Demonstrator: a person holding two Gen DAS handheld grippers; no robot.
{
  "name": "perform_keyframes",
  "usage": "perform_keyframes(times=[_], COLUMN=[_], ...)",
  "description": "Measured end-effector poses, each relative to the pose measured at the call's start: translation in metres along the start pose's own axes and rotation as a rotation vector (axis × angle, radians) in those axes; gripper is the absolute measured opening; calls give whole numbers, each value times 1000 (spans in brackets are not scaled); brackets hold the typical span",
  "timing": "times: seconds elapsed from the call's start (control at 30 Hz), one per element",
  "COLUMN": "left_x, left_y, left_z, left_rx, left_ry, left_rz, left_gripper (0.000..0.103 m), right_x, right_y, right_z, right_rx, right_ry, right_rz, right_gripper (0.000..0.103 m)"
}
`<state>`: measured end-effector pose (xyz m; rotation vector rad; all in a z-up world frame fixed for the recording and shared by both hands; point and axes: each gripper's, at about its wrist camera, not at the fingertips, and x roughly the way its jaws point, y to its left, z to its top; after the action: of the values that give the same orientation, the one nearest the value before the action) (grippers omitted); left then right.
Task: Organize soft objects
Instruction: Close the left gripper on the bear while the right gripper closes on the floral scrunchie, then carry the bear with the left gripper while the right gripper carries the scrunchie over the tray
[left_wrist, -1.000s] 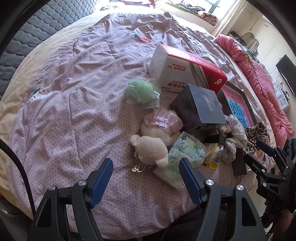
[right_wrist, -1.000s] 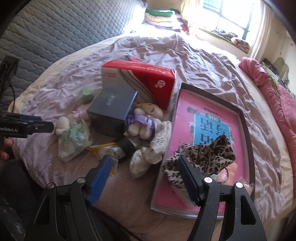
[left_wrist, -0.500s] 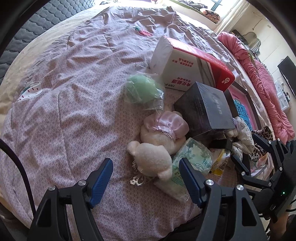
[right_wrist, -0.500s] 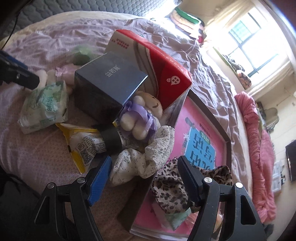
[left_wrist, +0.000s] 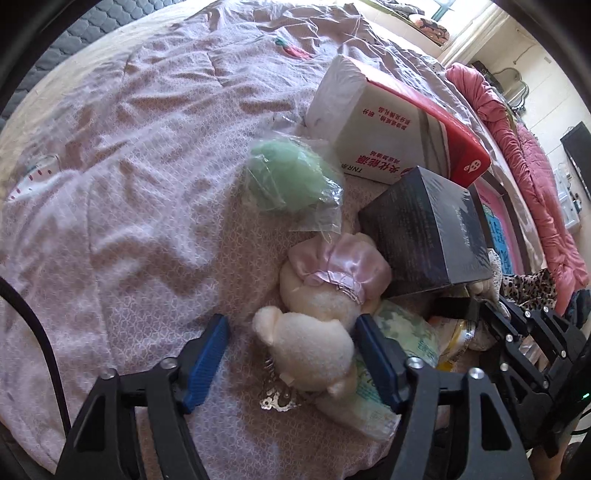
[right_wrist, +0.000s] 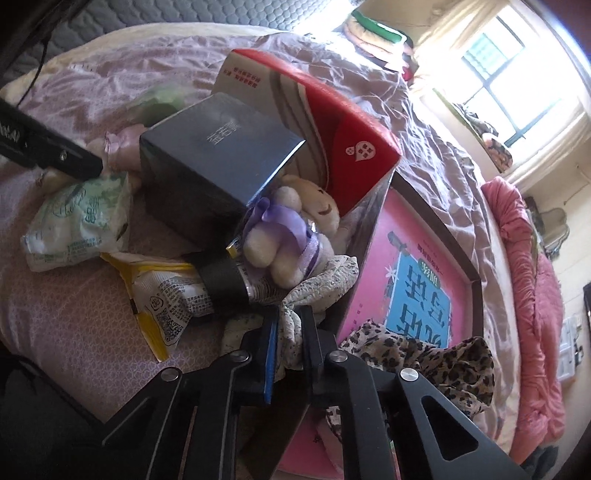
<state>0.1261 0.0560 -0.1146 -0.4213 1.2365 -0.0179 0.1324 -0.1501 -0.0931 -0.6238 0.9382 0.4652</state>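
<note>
Floral cloth (right_wrist: 291, 332) is pinched in the right gripper (right_wrist: 290, 332), seen only there; left gripper (left_wrist: 291, 354) closing around a plush bear (left_wrist: 306, 350).

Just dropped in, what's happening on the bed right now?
A person with two handheld grippers is sorting a pile on the pink patterned bedspread. The right gripper has pinched shut on the crumpled white floral cloth beside the pink framed picture. The left gripper is closing around the cream plush toy in the pink satin dress, not yet squeezing it.
</note>
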Motion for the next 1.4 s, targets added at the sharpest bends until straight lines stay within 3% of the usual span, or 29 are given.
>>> perform_keyframes(times=[0.1,0.23,0.37,0.8,1.4], left_x=[5,3,-11,-68,-108], left_y=[-3,0,4,-7,-53], left_z=[1,0,-4,-18,-19], left_rx=[1,-11,-28,23,108], left_ry=[13,-7,-43,-136,-206], left_rz=[-53,-96,-132,-124,-155], left_gripper=[42,38,38,38,38], right_x=[-13,-25,-42,-71,-128], right_y=[-22,-40,-41,-50,-74], right_z=[-1,-2,-8,-11,-6], right_rx=[135,250,302,323,357], right_ry=[-54,-96,-115,-161,-296], right_rz=[85,161,179,171,142], right_gripper=[11,11,11,11,10])
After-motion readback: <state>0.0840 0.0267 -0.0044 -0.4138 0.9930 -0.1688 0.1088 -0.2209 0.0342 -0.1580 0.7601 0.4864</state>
